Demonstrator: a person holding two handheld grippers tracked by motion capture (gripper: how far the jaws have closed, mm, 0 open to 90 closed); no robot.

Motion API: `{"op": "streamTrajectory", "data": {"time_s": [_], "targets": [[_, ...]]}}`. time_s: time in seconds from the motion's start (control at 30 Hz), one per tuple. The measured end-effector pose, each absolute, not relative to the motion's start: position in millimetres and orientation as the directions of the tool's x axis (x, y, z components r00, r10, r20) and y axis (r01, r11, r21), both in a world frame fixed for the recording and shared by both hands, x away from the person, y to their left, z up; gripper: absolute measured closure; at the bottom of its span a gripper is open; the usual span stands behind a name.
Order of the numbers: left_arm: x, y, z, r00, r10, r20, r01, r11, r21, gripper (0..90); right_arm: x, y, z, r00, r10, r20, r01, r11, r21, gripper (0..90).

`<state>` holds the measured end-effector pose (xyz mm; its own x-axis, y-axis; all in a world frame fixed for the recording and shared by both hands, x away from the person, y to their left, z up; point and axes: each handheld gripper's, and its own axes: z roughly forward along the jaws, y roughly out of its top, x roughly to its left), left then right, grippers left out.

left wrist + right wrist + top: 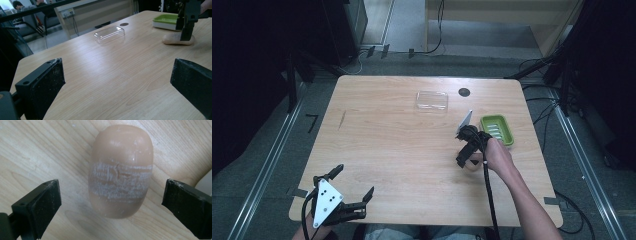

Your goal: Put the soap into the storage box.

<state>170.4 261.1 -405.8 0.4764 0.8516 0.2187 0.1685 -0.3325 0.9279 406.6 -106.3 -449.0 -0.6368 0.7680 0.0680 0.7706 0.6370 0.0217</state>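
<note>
- The soap bar is a rounded, tan oval lying flat on the table; its skin is smooth and slightly glossy, with a pale, scuffed band across the middle and a small crack in that band.
- In the high view the bar lies on the right half of the tabletop, just in front of the green soap dish — near it, not touching.
- The dish is a rounded rectangle of bright green plastic with a ribbed floor, seated on a white base.
- A clear plastic lid, boxy with soft corners, rests by itself toward the far edge, beside a dark round grommet.
- The table is pale wood-grain laminate with a matt sheen.
- The right gripper points steeply down over the bar, the hand wrapped around its body; its black, matt jaws are spread wide, one on each side of the bar, neither touching it.
- The left gripper rests low at the near left corner — jaws wide apart, holding nothing, aimed across the table.
</note>
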Motion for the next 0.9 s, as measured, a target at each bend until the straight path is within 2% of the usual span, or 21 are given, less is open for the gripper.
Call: {"op": "streamTrajectory", "data": {"time_s": [0.53, 0.67, 0.77, 0.9], "targets": [[171, 261, -406, 0.477, 0.851, 0.219, 0.169, -0.333, 0.928, 0.0, 416, -107, -465, -0.618, 0.782, 0.078, 0.785, 0.619, 0.011, 2.4], [171, 261, -406, 0.476, 0.851, 0.22, 0.169, -0.334, 0.927, 0.0, 416, -106, -468, -0.614, 0.785, 0.075, 0.788, 0.616, 0.006, 7.2], [171, 262, -406, 0.476, 0.851, 0.22, 0.17, -0.335, 0.927, 0.0, 416, -106, -468, -0.62, 0.782, 0.066, 0.784, 0.621, 0.01, 14.1], [171, 262, -406, 0.475, 0.852, 0.22, 0.169, -0.334, 0.927, 0.0, 416, -105, -468, -0.622, 0.782, 0.053, 0.783, 0.623, 0.001, 17.4]]}}
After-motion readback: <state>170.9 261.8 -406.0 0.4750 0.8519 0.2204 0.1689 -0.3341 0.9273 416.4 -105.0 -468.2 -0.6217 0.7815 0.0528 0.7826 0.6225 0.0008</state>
